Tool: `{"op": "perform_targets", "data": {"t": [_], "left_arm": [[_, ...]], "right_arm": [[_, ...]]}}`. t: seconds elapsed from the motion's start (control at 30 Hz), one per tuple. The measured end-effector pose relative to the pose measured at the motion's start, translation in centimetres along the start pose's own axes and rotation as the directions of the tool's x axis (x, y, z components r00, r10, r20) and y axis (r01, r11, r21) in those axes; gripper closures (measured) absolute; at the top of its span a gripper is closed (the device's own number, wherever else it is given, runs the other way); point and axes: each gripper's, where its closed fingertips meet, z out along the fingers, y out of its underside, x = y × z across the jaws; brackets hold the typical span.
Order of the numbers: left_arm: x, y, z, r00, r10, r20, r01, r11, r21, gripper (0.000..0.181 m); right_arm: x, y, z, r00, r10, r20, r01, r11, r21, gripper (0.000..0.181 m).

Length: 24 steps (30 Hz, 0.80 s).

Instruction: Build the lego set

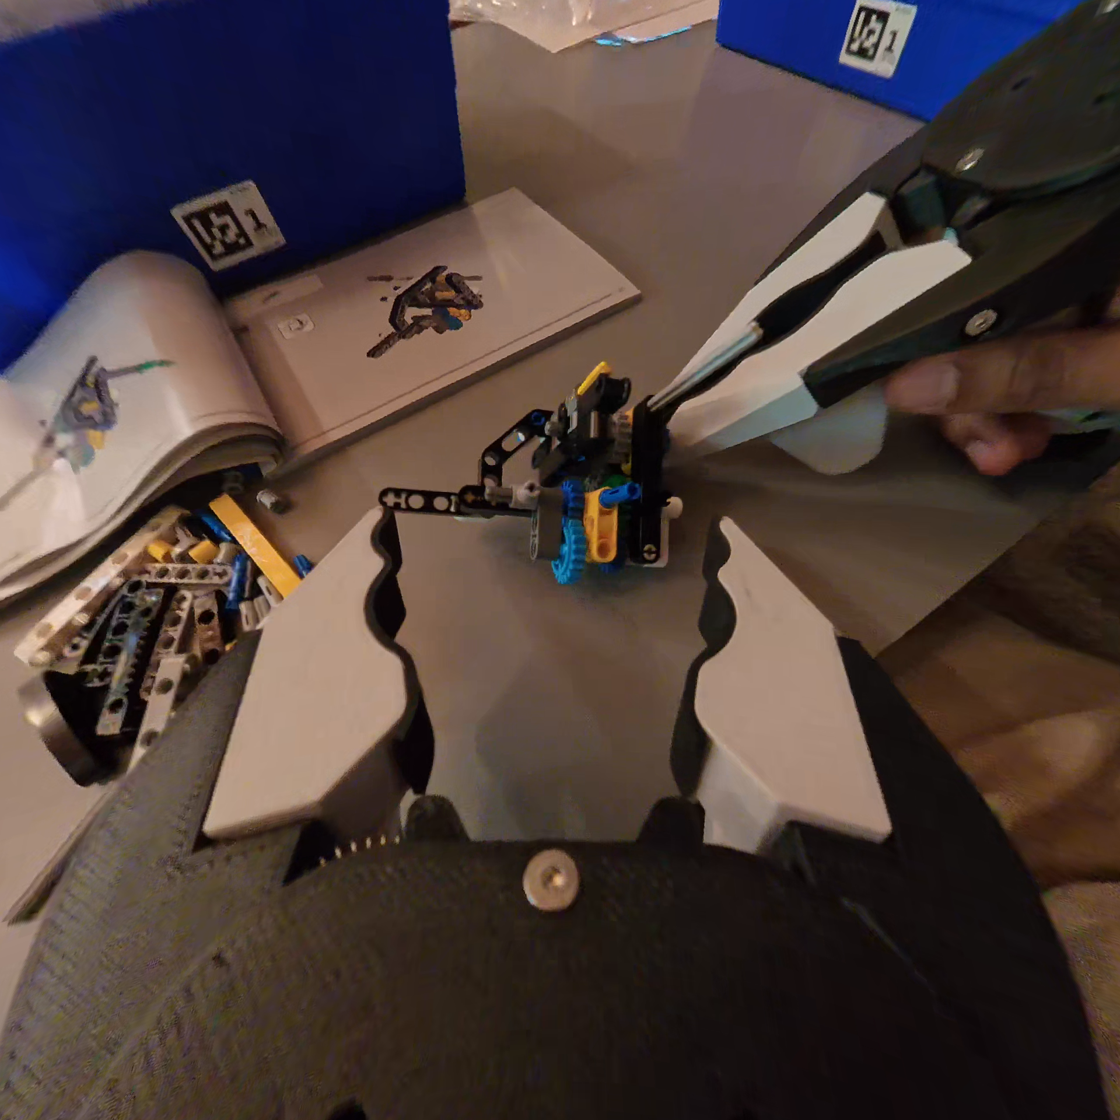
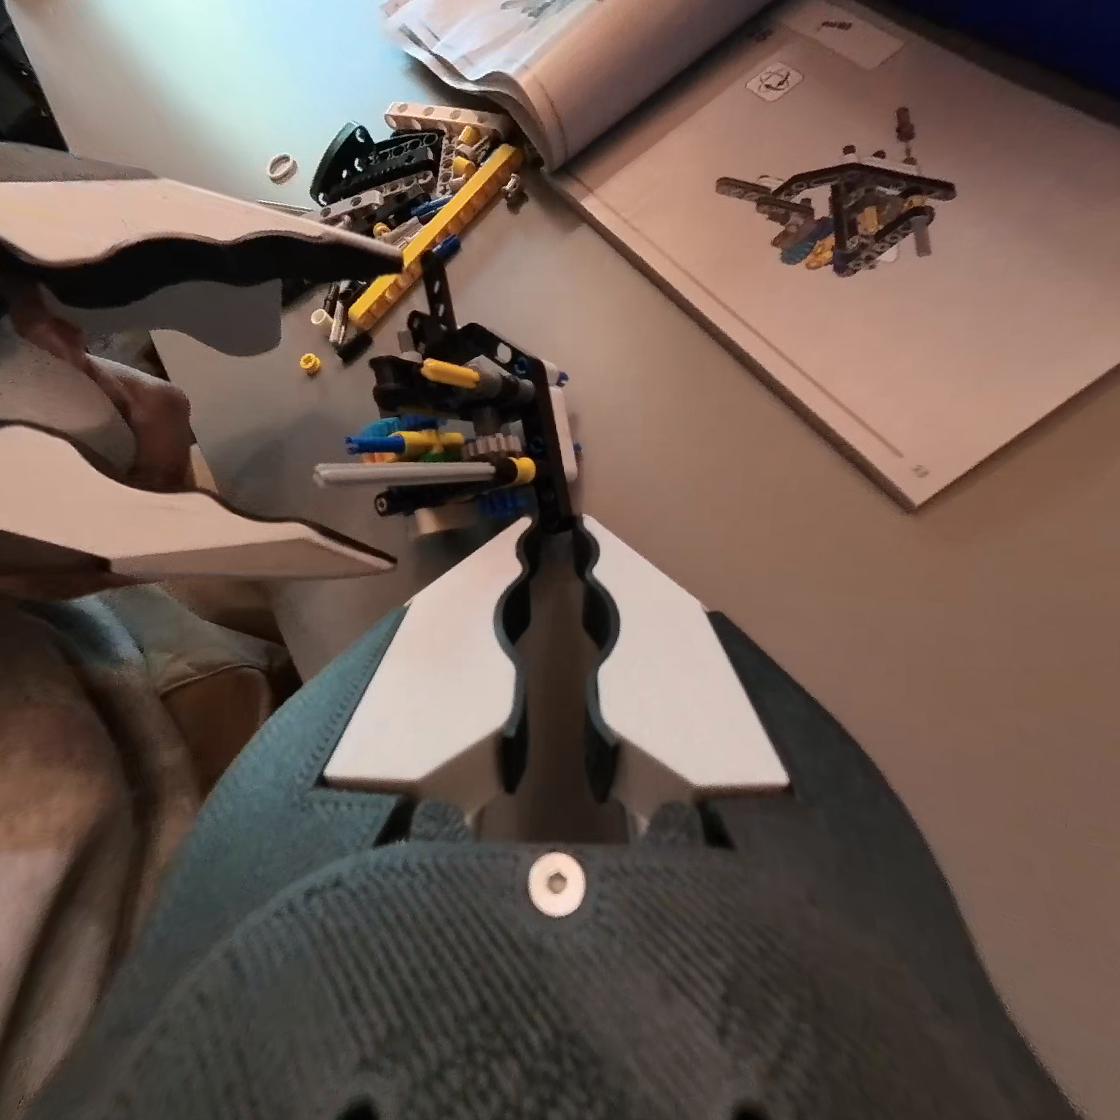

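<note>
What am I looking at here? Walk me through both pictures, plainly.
No robot: a person holds two hand-held grippers, each with a camera looking along its two fingers. One picture comes from the left gripper, the other from the right gripper.

On the grey table lie an open booklet, a pile of loose parts and the half-built model. Blue boxes stand behind.

The right gripper is shut on the model's black beam. The left gripper is open and holds nothing; one fingertip is close to the thin black beam sticking out of the model, though I cannot tell whether they touch.
</note>
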Motion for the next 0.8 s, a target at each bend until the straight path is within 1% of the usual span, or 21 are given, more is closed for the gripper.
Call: {"op": "perform_targets", "data": {"t": [0.03, 0.13, 0.23, 0.3, 0.43, 0.63, 0.8], "left_arm": [[0.1, 0.0, 0.1, 0.999, 0.035, 0.018, -0.035, 0.999, 0.003, 0.081], [0.2, -0.3, 0.4, 0.987, 0.141, 0.077, -0.143, 0.99, 0.019, 0.081], [0.3, -0.7, 0.6, 0.959, 0.247, 0.143, -0.255, 0.966, 0.039, 0.078], [0.4, -0.8, 0.8, 0.946, 0.28, 0.164, -0.291, 0.956, 0.047, 0.081], [0.2, -0.6, 1.2, 0.958, 0.244, 0.148, -0.252, 0.967, 0.036, 0.088], [0.5, 0.2, 1.9, 0.994, 0.107, 0.035, -0.107, 0.994, -0.01, 0.1], [0.5, 0.3, 2.3, 0.995, 0.097, 0.027, -0.097, 0.995, -0.028, 0.1]], "right_arm": [[-0.1, 0.1, -0.1, 1.0, 0.004, -0.005, -0.004, 1.0, 0.0, 0.171], [-0.1, 0.1, -0.2, 1.0, 0.017, -0.01, -0.017, 1.0, 0.005, 0.171], [-0.2, 0.0, -0.3, 1.0, 0.024, -0.01, -0.024, 1.0, 0.011, 0.171], [-0.3, -0.1, -0.3, 1.0, 0.027, -0.006, -0.027, 0.999, 0.017, 0.171], [-0.3, -0.2, -0.4, 1.0, 0.03, 0.001, -0.03, 0.999, 0.025, 0.171], [-0.4, -0.4, -0.4, 0.999, 0.033, 0.007, -0.033, 0.999, 0.032, 0.171], [-0.5, -0.3, -0.4, 0.999, 0.031, 0.013, -0.032, 0.999, 0.032, 0.171]]}}
